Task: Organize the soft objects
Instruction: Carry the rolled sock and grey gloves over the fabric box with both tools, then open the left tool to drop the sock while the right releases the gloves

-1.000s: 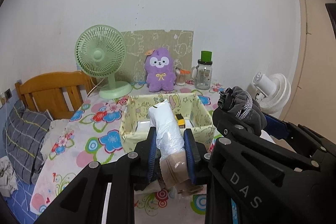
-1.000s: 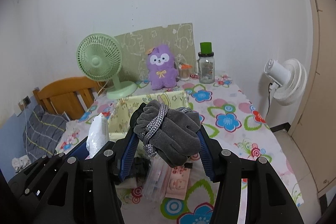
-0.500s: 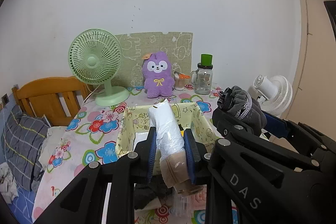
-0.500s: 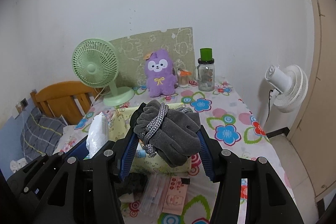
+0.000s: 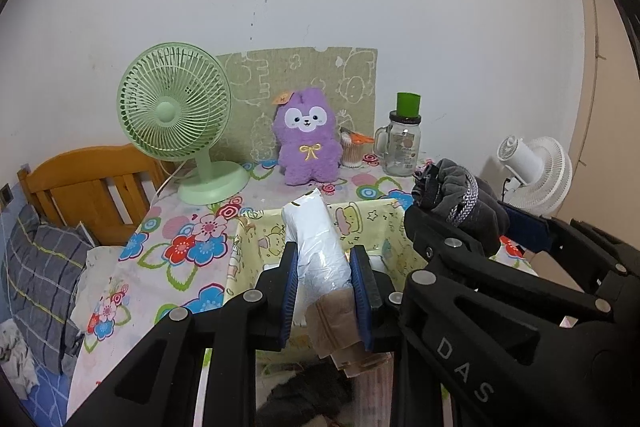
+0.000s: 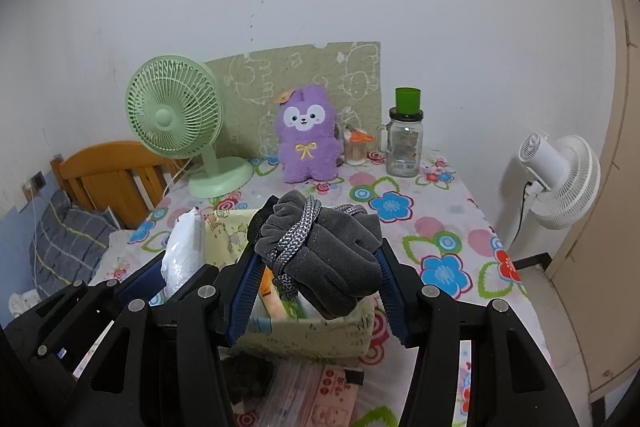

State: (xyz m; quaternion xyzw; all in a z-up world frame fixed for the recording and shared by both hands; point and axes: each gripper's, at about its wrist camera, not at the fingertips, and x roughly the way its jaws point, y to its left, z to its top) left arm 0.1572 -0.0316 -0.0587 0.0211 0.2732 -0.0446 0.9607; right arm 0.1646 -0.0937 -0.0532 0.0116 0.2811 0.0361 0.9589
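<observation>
A table in a flowered cloth (image 6: 448, 227) stands against a white wall, bearing a green fan (image 6: 176, 119), a purple plush toy (image 6: 306, 139) and a glass jar (image 6: 404, 143) along its far edge. Nearer me sits a pale yellow fabric box (image 5: 256, 247). My right gripper (image 6: 316, 267) clamps a bundled grey glove (image 6: 332, 259) above that box, and beside it my left gripper (image 5: 326, 267) grasps a white plastic-wrapped roll (image 5: 316, 243), also above the box.
</observation>
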